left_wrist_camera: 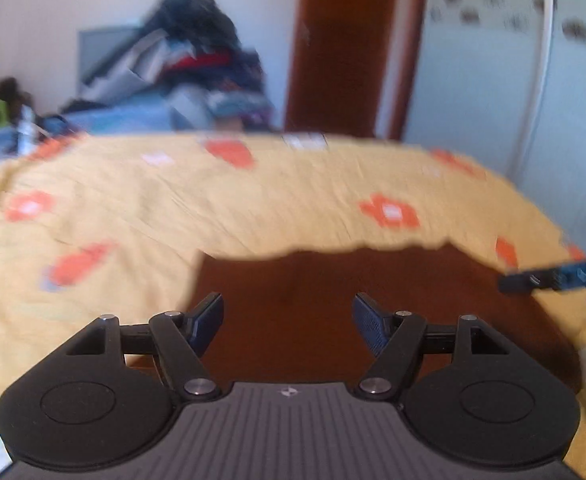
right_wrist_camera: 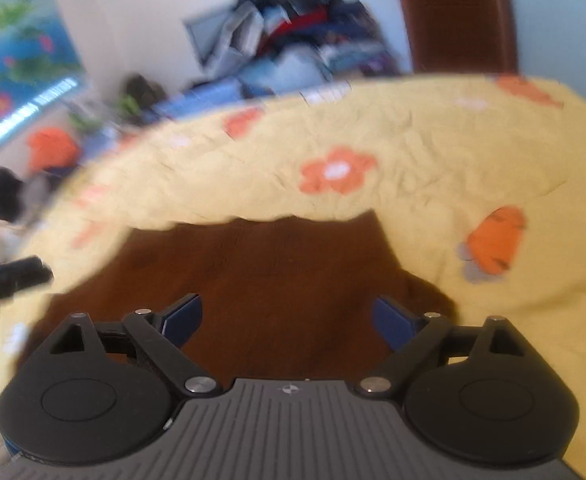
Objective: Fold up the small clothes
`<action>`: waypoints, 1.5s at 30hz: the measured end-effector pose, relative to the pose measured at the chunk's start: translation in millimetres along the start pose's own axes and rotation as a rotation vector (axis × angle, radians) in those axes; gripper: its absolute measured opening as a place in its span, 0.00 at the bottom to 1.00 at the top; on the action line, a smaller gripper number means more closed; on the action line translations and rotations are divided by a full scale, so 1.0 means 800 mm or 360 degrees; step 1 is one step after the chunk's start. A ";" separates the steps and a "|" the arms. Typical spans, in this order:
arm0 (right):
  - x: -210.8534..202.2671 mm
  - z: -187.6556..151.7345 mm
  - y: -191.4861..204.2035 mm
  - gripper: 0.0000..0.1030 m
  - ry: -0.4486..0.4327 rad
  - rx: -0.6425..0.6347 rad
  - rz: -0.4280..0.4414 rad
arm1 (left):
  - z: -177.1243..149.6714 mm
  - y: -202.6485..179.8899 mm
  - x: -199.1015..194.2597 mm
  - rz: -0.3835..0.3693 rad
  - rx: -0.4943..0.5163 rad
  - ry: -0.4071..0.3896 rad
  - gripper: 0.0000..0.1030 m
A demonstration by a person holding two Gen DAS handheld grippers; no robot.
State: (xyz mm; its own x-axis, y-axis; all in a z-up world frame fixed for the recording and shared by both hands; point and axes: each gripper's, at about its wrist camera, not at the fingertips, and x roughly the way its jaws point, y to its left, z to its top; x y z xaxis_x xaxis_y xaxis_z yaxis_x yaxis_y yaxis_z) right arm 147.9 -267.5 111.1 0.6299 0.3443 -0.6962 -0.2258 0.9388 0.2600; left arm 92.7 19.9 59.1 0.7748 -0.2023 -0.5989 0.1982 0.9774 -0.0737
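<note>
Garment (left_wrist_camera: 333, 312) flat on bedspread (left_wrist_camera: 253, 200), near edge, bedspread around it left, right and far. Left gripper (left_wrist_camera: 289, 320) over garment's left part, right gripper (right_wrist_camera: 289, 320) over its right part, jaws apart, nothing between. Clothes pile (left_wrist_camera: 197, 64) beyond bed's far side; door (left_wrist_camera: 345, 40) right of pile.

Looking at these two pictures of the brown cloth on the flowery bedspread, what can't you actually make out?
- Brown cloth: near edge hidden behind the left gripper; in the right view, behind the right gripper. What garment it is: unclear.
- Clothes pile: blurred, no single item distinguishable.
- Wall poster: cut by the frame edge, text blurred.
</note>
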 end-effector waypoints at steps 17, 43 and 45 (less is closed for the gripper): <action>0.027 0.015 0.006 1.00 -0.0136 0.0073 -0.0040 | 0.010 -0.026 0.056 0.0143 0.0270 0.0025 0.71; 0.066 -0.043 0.056 1.00 -0.0115 -0.0348 -0.0309 | -0.039 -0.004 0.059 0.0302 -0.0064 0.0090 0.90; 0.065 -0.040 0.049 1.00 -0.0107 -0.0280 -0.0275 | -0.041 -0.004 0.059 0.0295 -0.0059 0.0078 0.91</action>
State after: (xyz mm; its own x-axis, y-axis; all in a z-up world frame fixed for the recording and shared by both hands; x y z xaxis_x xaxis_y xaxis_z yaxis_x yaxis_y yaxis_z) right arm 147.8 -212.8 63.5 0.7169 0.1827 -0.6727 -0.2327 0.9724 0.0161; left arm 109.2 9.4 5.1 0.7657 -0.0165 -0.6430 0.0320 0.9994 0.0124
